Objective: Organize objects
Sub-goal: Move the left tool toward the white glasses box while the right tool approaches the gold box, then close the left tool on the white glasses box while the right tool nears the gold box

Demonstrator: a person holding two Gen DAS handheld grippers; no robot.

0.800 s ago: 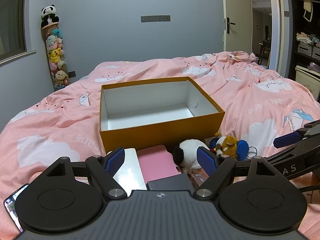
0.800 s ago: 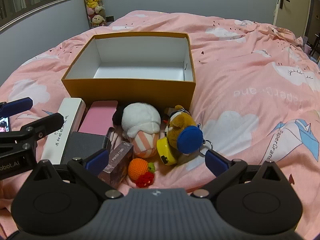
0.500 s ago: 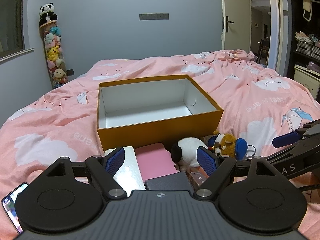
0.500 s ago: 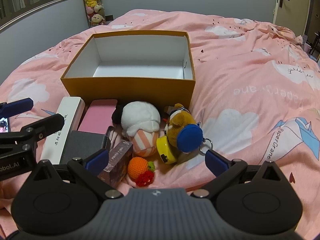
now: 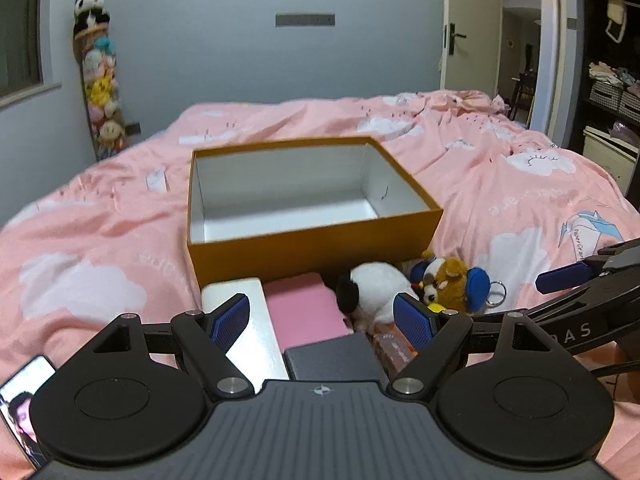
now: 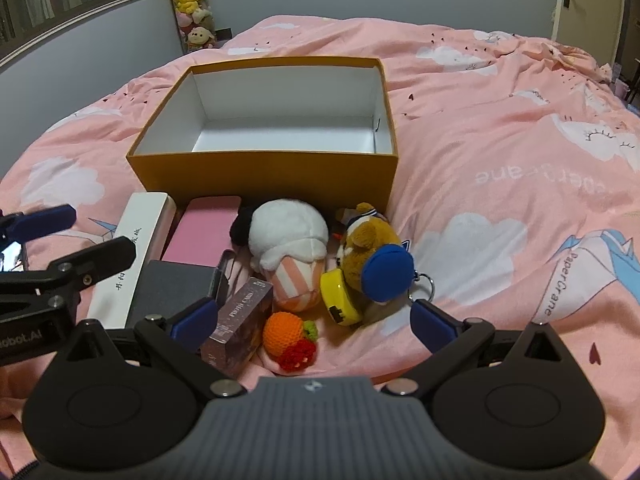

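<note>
An empty orange box [image 6: 264, 168] [image 5: 312, 248] with white inside stands on the pink bed. In front of it lie a long white box [image 6: 132, 256], a pink case [image 6: 206, 234], a dark grey box [image 6: 176, 292], a brown card box [image 6: 240, 328], a white plush [image 6: 290, 240], a brown bear plush [image 6: 372, 256], a yellow tape [image 6: 340, 298] and a knitted orange [image 6: 284, 328]. My left gripper [image 5: 324, 318] is open above the white box [image 5: 252, 336] and pink case [image 5: 304, 312]. My right gripper [image 6: 312, 318] is open over the knitted orange.
A phone [image 5: 20, 408] lies at the left near edge. Stuffed toys [image 5: 98, 80] hang on the far wall. A door [image 5: 468, 40] and shelves [image 5: 612, 92] are to the right. The pink duvet [image 6: 500, 152] spreads around the box.
The left gripper has drawn back and tilted up slightly, so the box looks farther. The right gripper has shifted only slightly. Both stay open.
</note>
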